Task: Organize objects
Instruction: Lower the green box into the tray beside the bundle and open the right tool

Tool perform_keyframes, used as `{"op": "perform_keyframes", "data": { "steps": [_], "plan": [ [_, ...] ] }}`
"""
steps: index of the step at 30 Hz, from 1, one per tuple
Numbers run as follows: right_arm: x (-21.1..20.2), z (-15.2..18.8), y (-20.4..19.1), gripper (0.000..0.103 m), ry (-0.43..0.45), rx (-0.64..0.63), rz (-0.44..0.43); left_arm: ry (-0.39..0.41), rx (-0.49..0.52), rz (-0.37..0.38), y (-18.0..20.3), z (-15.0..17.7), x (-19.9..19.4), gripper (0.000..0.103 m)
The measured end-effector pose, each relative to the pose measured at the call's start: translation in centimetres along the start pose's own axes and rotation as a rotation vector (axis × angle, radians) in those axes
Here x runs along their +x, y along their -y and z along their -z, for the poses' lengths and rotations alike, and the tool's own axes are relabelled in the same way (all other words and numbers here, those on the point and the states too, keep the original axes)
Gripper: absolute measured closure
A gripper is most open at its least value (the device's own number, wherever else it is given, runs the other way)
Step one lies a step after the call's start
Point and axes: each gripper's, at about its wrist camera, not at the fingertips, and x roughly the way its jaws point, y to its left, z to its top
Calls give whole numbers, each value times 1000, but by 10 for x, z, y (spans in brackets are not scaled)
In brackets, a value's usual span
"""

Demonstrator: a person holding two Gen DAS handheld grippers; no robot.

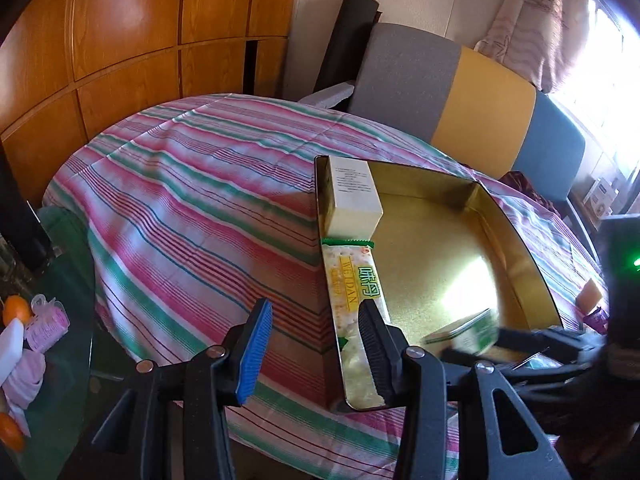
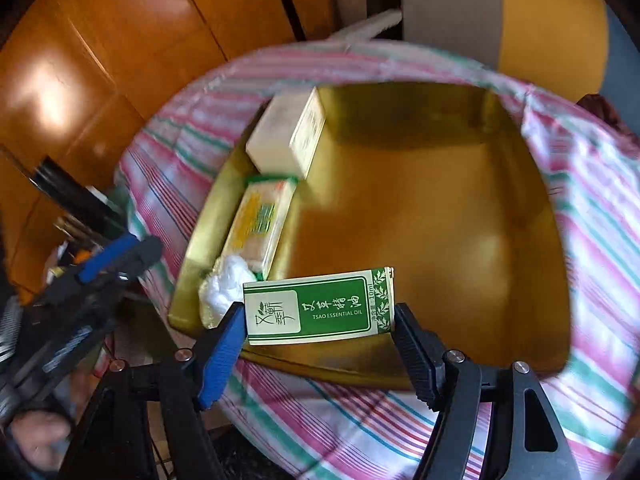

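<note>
The gold tin tray point(image 2: 460, 208) on the striped cloth point(image 1: 192, 200) of the bench serves as the landmark, and by its contents the sorting looks partly done. Against the tray's left wall stands a row: a cream box point(image 2: 286, 136) in the far left corner, a green-and-yellow cracker packet point(image 2: 260, 224) lying just nearer than it, and something white and crumpled point(image 2: 224, 284) at the near left corner, too blurred to name. The rest of the tray floor is bare. The right hand-held gripper point(image 2: 320, 340) holds the green essential-oil box point(image 2: 316, 306) lengthwise between its pads, above the tray's near edge and just beside the white crumpled thing; the box does not seem set down yet, so placing it looks like the step in hand. The left hand-held gripper point(image 1: 316, 344) is partly open and grips nothing; it hangs over the tray's near left wall, its right finger in front of the cracker packet point(image 1: 356, 292), though whether it touches the packet I cannot tell. In the left wrist view, a small tan block point(image 1: 591, 295) lies on the cloth just outside the tray's right wall, and probably waits its turn. Well left of the tray, off the cloth, sit oranges point(image 1: 16, 310) and pink hair rollers point(image 1: 46, 322) on a glass surface; whether these belong to the job cannot be told.
</note>
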Motion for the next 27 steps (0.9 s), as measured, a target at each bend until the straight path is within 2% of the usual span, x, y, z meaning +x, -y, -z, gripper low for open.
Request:
{"op": "perform_keyframes", "data": {
  "steps": [2,4,8,15,27],
  "plan": [
    [14,2,-4,28,-30,2,-1,-2,1,-5,0,0,2,58],
    [15,6,-7,27,-14,-15,26,-7,0,-7,0,1,3,58],
    [9,8,-7,19,12,-9,-29,-13,6,-13,1,4,5,58],
    [-4,12,-1,19,61,13,-58,23,47,-16,13,2,-4,58],
    [-50,27,26,15,229,49,55,69,148,1,47,7,-22,58]
  ]
}}
